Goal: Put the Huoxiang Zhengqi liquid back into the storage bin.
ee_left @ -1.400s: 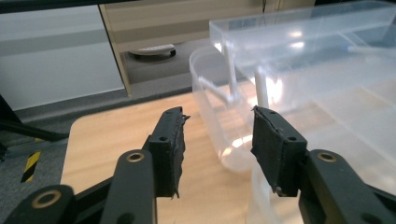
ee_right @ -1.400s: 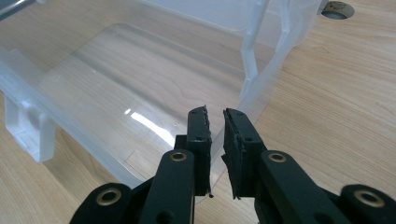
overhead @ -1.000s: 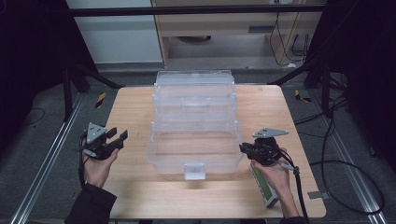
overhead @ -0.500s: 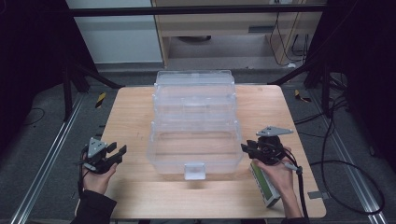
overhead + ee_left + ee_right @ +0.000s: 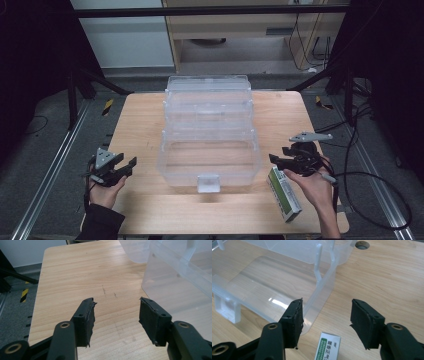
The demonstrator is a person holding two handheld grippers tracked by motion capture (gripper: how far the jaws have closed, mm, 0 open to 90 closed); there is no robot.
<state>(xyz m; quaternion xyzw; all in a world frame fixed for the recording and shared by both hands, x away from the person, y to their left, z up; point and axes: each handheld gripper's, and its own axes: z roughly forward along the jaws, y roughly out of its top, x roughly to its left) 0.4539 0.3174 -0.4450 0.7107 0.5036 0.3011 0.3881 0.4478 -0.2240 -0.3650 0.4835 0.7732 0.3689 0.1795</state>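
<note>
A clear plastic storage bin (image 5: 209, 135) with a small front latch tab sat open in the middle of the light wooden table (image 5: 140, 120), its hinged lid laid back toward the far edge. The left gripper (image 5: 124, 167) hovered over the table's near-left corner, held in the person's left hand (image 5: 106, 191), well apart from the bin; in the left gripper view its 2 black jaws stood spread with only bare wood between them and the bin's wall off to the right. The right gripper (image 5: 276, 160) hung just beside the bin's near-right corner, gripped by the right hand (image 5: 315, 187), its jaws likewise parted and grasping nothing. A green and white rectangular box (image 5: 284, 194) lay flat on the table just beside the right hand, near the bin's front right corner; in the right gripper view its end (image 5: 327, 349) showed below the gap between the jaws.
</note>
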